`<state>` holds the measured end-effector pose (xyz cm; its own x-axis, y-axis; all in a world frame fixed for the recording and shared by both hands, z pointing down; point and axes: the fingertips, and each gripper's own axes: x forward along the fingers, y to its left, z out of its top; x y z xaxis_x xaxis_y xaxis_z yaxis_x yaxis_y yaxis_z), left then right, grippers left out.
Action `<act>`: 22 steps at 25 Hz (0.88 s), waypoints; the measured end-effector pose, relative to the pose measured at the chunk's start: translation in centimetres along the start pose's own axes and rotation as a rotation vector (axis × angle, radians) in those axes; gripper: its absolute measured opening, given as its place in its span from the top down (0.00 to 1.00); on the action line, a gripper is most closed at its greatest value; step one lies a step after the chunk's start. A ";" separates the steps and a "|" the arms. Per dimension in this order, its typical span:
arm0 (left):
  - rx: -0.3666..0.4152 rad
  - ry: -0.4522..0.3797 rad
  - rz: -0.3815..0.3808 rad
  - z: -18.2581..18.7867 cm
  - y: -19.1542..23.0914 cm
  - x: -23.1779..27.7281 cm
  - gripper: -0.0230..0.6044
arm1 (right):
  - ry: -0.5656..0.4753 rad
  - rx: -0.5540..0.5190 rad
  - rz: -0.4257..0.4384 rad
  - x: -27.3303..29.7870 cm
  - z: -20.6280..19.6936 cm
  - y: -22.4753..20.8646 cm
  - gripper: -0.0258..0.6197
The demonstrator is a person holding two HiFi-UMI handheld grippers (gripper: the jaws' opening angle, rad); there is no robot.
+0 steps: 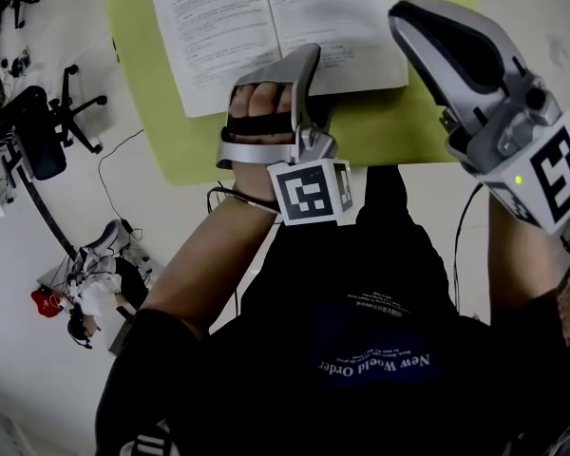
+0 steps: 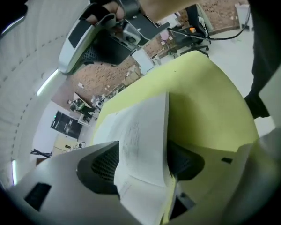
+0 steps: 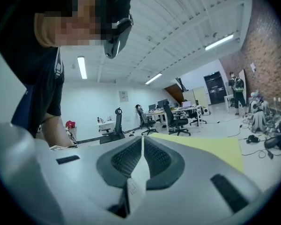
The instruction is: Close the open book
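An open book (image 1: 275, 27) with printed pages lies on a yellow-green mat (image 1: 399, 122) on the white table. At the book's near edge my left gripper (image 1: 306, 60) stands open. In the left gripper view a stack of the book's pages (image 2: 140, 130) runs between the wide-apart pads (image 2: 100, 165) of the left gripper (image 2: 143, 161), and the mat (image 2: 210, 102) lies beyond. My right gripper (image 1: 410, 17) is at the right page's edge. In the right gripper view the right gripper (image 3: 143, 157) is shut on a thin white page (image 3: 136, 187). The right gripper (image 2: 84, 36) also shows high in the left gripper view.
A black office chair (image 1: 38, 131) and a cable (image 1: 109, 183) are on the floor left of the table. The right gripper view shows desks and chairs (image 3: 173, 116) far back and a person standing (image 3: 236, 88) by the brick wall.
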<state>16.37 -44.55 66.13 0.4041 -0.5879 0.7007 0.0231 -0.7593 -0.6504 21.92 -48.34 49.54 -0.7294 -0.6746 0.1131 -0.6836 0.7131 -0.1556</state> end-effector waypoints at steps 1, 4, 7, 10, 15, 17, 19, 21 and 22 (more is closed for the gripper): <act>0.022 -0.008 0.011 0.7 0.1 0.1 0.51 | 0.005 -0.001 -0.005 -0.2 0.1 0.0 0.98; 0.073 -0.042 0.011 1.7 0.0 0.6 0.51 | 0.019 0.002 -0.016 -0.4 0.1 -0.1 0.98; 0.067 -0.084 -0.009 1.9 -0.3 0.7 0.56 | 0.027 0.015 -0.030 -1.1 -0.3 -0.4 0.98; -0.008 -0.140 0.009 2.3 1.0 -0.9 0.65 | 0.035 0.025 -0.050 -1.9 0.4 -0.6 0.98; -0.205 -0.220 0.038 2.8 2.8 -2.7 0.68 | 0.024 0.016 -0.063 -3.2 0.9 -1.2 0.98; -0.302 -0.254 0.048 2.8 3.3 -3.0 0.68 | 0.014 0.016 -0.060 -3.5 0.9 -1.4 0.98; -0.407 -0.287 0.054 2.3 3.8 -3.4 0.68 | 0.008 0.019 -0.058 -3.5 1.2 -1.8 0.98; -0.513 -0.313 0.057 1.5 4.3 -3.5 0.68 | 0.008 0.020 -0.058 -3.2 1.3 -2.1 0.98; -0.558 -0.323 0.058 1.1 4.6 -3.8 0.68 | 0.008 0.020 -0.057 -3.0 1.4 -2.2 0.98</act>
<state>15.96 -45.56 60.16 0.6474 -0.5851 0.4885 -0.4506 -0.8107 -0.3738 25.62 -48.15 48.13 -0.6896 -0.7125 0.1297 -0.7234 0.6694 -0.1687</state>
